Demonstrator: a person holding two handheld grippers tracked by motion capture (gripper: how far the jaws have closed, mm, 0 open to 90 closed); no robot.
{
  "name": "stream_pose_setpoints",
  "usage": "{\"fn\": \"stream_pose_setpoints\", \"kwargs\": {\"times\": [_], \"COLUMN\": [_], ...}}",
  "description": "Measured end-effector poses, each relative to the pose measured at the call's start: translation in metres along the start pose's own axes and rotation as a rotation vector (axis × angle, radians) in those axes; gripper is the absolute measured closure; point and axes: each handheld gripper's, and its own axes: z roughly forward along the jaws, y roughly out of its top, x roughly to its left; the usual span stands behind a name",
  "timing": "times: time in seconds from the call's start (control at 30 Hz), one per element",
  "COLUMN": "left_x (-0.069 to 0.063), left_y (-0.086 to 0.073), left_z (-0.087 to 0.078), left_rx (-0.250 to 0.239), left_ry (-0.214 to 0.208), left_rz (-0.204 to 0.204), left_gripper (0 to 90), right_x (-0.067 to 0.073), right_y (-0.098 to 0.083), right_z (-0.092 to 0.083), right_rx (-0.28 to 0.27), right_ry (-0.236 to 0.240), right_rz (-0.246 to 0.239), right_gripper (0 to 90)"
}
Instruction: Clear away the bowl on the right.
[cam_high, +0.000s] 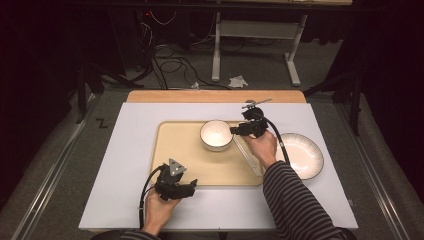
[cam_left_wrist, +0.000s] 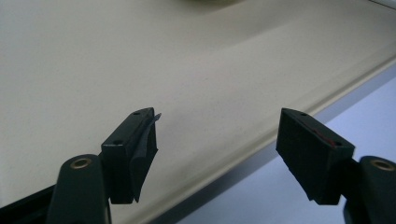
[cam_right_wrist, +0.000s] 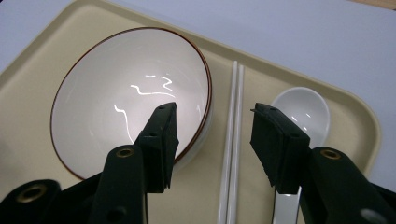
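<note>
1. Where I look down from the high view, my right gripper (cam_high: 235, 130) hangs at the right side of the bowl (cam_high: 216, 135), which sits in the far half of the tray (cam_high: 175, 150). A plate (cam_high: 302, 155) lies off the tray to the right. My left gripper (cam_high: 192, 185) rests low at the tray's near edge, probably parked so it stays clear of the work.

2. In the left gripper view, its jaws stand wide with nothing between them, over the bare tray (cam_left_wrist: 140, 70) and its rim, the white table (cam_left_wrist: 336, 140) just beyond.

3. In the right gripper view, the right gripper (cam_right_wrist: 215, 135) is open and empty. The left jaw hangs over the bowl (cam_right_wrist: 116, 93), the right one over the spoon (cam_right_wrist: 303, 109), and the chopsticks (cam_right_wrist: 236, 140) run straight through the gap. The bowl, chopsticks and spoon lie side by side on the tray (cam_right_wrist: 28, 93), like a place setting, so I judge the chopsticks are what this claw is lined up on.
</note>
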Motion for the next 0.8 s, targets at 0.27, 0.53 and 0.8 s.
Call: {"fn": "stream_pose_setpoints", "kwargs": {"times": [0.27, 0.53, 0.8], "left_x": [-0.005, -0.012, -0.018], "left_y": [0.01, 0.02, 0.027], "left_z": [0.011, 0.021, 0.03], "left_rx": [0.013, 0.017, 0.01], "left_ry": [-0.05, -0.091, -0.103], "left_rz": [0.027, 0.066, 0.099], "left_gripper": [29.2, 29.1, 28.9], "right_x": [-0.001, -0.005, -0.01], "right_y": [-0.009, -0.025, -0.042], "right_z": [-0.02, -0.041, -0.061], "right_rx": [-0.051, -0.085, -0.127], "right_ry": [0.001, -0.012, -0.022], "right_rz": [-0.004, 0.003, 0.0], "right_gripper": [53.3, 57.3, 56.5]}}
